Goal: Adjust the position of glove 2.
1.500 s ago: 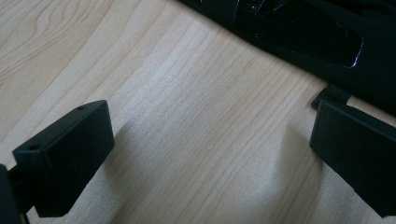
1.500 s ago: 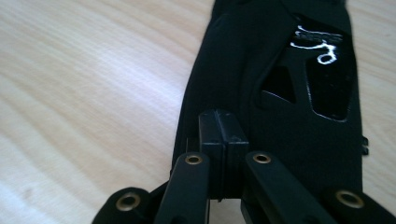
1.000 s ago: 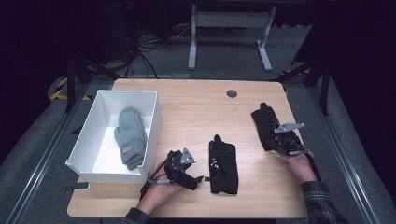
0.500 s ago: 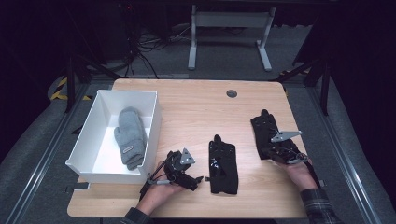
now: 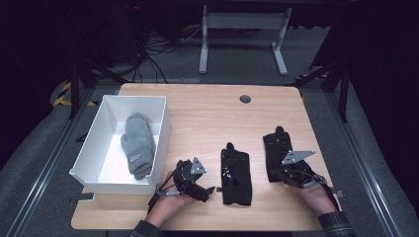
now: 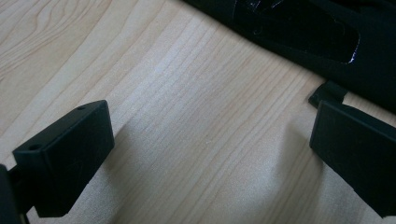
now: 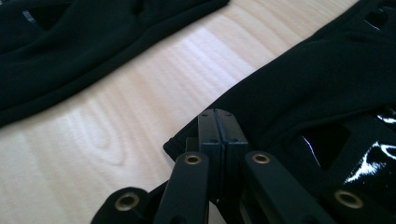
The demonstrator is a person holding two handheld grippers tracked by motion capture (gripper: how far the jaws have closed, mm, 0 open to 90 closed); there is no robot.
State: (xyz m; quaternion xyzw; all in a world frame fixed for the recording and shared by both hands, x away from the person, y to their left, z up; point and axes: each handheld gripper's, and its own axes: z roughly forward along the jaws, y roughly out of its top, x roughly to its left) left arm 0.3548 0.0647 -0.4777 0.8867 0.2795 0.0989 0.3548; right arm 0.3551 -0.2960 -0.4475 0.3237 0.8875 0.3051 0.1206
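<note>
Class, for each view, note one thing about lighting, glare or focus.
High view: lit table, dark surroundings. Left gripper view: the left claw throws soft shadows on the wood. Right gripper view: glare on the right black glove's glossy patch; near linkage blurred.

- We see a pale wooden table top (image 5: 207,118), smooth, matt, with fine straight grain.
- We see two black cloth gloves: the left black glove (image 5: 236,174) and the right black glove (image 5: 279,153), both matt fabric with glossy patches that look like shiny plastic or patent.
- We see a fuzzy grey knitted mitten (image 5: 137,143), soft and woolly.
- We see a white box (image 5: 159,123) with smooth matt walls.
- We see the right gripper (image 7: 217,126), matt black plastic with brass-coloured rivets.
- We see the left gripper (image 6: 210,154), likewise matt black.
</note>
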